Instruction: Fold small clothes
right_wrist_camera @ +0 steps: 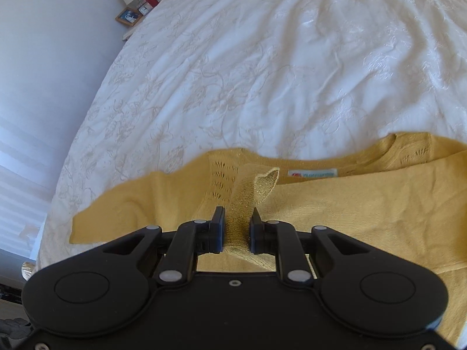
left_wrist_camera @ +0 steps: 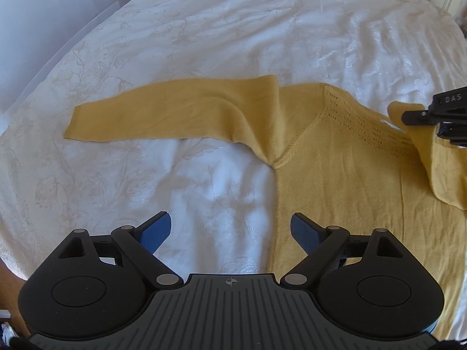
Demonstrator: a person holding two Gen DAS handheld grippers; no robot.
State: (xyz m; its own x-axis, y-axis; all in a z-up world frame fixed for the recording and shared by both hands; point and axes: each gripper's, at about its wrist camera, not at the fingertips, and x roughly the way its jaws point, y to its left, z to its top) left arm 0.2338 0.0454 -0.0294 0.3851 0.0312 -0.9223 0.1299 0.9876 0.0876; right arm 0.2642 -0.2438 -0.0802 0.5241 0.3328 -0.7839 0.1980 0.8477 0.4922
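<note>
A yellow knit sweater (left_wrist_camera: 335, 175) lies flat on a white bedspread (left_wrist_camera: 204, 43), its left sleeve (left_wrist_camera: 163, 113) stretched out to the left. My left gripper (left_wrist_camera: 230, 227) is open and empty, hovering over the sweater's left side edge. My right gripper (right_wrist_camera: 238, 224) is shut on the cuff of the other sleeve (right_wrist_camera: 251, 192), holding it lifted above the sweater's chest (right_wrist_camera: 364, 204) near the neck label (right_wrist_camera: 312, 172). The right gripper also shows at the right edge of the left wrist view (left_wrist_camera: 437, 113), with the sleeve hanging from it.
The bedspread (right_wrist_camera: 262, 58) spreads far beyond the sweater, wrinkled at the right. A bedside table with a lamp and picture frames (right_wrist_camera: 137, 5) stands at the far left corner. A grey wall (right_wrist_camera: 43, 58) runs along the bed's left edge.
</note>
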